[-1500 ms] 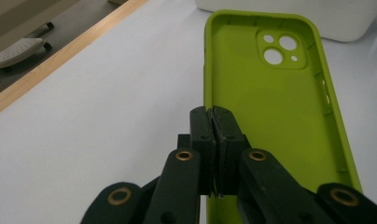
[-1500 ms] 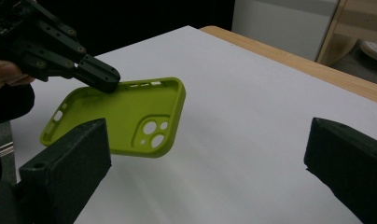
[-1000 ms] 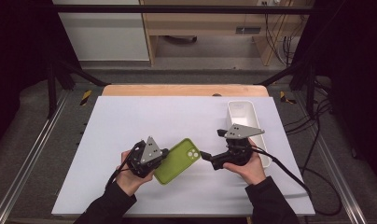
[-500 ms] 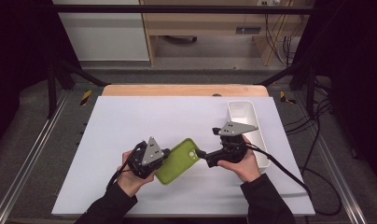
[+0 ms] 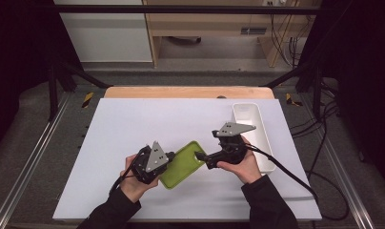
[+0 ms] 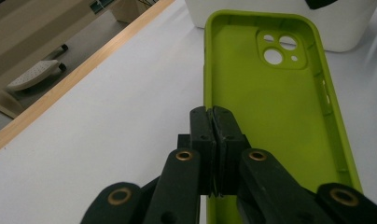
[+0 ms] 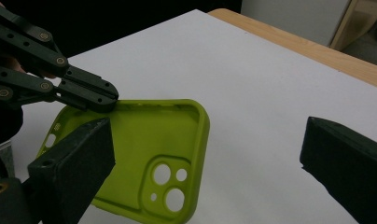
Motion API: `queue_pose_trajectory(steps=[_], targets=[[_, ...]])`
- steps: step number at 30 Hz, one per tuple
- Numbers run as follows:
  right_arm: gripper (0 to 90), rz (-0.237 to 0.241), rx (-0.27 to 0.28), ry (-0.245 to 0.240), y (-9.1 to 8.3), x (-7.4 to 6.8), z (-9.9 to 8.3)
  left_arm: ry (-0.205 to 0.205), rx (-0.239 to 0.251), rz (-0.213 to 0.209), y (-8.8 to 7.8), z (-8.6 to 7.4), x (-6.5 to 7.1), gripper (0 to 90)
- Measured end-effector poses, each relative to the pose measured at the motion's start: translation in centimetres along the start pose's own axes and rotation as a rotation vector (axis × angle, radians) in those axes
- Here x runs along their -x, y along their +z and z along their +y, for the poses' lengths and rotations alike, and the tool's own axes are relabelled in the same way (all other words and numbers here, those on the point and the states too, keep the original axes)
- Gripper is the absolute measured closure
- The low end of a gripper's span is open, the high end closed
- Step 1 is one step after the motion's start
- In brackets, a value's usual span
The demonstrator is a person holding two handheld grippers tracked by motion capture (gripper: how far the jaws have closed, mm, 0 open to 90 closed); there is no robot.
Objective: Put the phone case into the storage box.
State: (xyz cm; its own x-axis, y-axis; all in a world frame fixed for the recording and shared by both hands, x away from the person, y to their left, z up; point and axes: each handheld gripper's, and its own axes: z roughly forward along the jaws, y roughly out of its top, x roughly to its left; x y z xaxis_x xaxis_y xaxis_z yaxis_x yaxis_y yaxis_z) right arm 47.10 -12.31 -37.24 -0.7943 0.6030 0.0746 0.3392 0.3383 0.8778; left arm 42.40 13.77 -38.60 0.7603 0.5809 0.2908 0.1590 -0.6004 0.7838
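1. Two grippers work over the table point(image 5: 114, 143), each held in one of the person's hands. The left gripper point(image 6: 212, 126) has its jaws pressed together on the side wall of a green phone case point(image 6: 266, 116), near that wall's lower half in the left gripper view.
2. From the right gripper view, the same clamp shows at the upper left, biting the case's long edge well away from the camera cutout.
3. The right gripper point(image 7: 205, 163) stands with its jaws wide apart. One jaw sits over the case's near side by the camera cutout, while the other hangs over bare white table past the case's corner. Neither jaw presses on the case.
4. In the high view, the right gripper points towards the case's upper right end, its tip just beside that end.
5. The case lies hollow side up, with its rim raised all round and its camera cutout at the end towards the right gripper. It sits near the table's middle front, between the two hands, set at a slant.
6. Just beyond the case's far end stands a white tray point(image 5: 250, 112), long and narrow, near the table's right edge.
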Motion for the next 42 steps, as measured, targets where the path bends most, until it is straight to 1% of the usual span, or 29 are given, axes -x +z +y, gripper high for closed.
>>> queue_pose_trajectory(steps=[11,15,19,24,26,29,31,35,40,42], targets=[[9.2,0.042,-0.039,0.007,1.0,0.0,-0.2,0.015,0.011,0.008,-0.1,0.2,0.4,87.8],[13.2,0.058,-0.060,0.024,1.3,0.1,-0.2,0.019,0.018,0.010,-0.2,0.3,0.4,87.8],[20.3,0.080,-0.073,0.030,1.6,0.2,-0.3,0.022,0.018,0.007,-0.2,0.3,0.5,87.8],[29.3,0.094,-0.082,0.036,1.7,0.3,-0.4,0.027,0.016,0.005,-0.1,0.3,0.6,87.8],[32.3,0.107,-0.086,0.048,1.7,0.4,-0.3,0.028,0.017,0.004,-0.1,0.3,0.7,87.8],[36.8,0.116,-0.096,0.052,1.7,0.5,-0.3,0.028,0.018,0.003,-0.1,0.2,0.6,87.8],[40.0,0.126,-0.101,0.065,1.7,0.6,-0.3,0.029,0.022,0.002,-0.1,0.3,0.7,87.8],[45.5,0.155,-0.112,0.085,1.8,0.8,-0.2,0.033,0.025,0.002,-0.2,0.3,0.8,87.8],[51.5,0.175,-0.126,0.099,2.0,1.0,-0.2,0.038,0.028,0.001,-0.2,0.3,0.8,87.8],[55.4,0.186,-0.131,0.106,2.0,1.0,-0.2,0.039,0.028,0.000,-0.2,0.3,0.8,87.8]])
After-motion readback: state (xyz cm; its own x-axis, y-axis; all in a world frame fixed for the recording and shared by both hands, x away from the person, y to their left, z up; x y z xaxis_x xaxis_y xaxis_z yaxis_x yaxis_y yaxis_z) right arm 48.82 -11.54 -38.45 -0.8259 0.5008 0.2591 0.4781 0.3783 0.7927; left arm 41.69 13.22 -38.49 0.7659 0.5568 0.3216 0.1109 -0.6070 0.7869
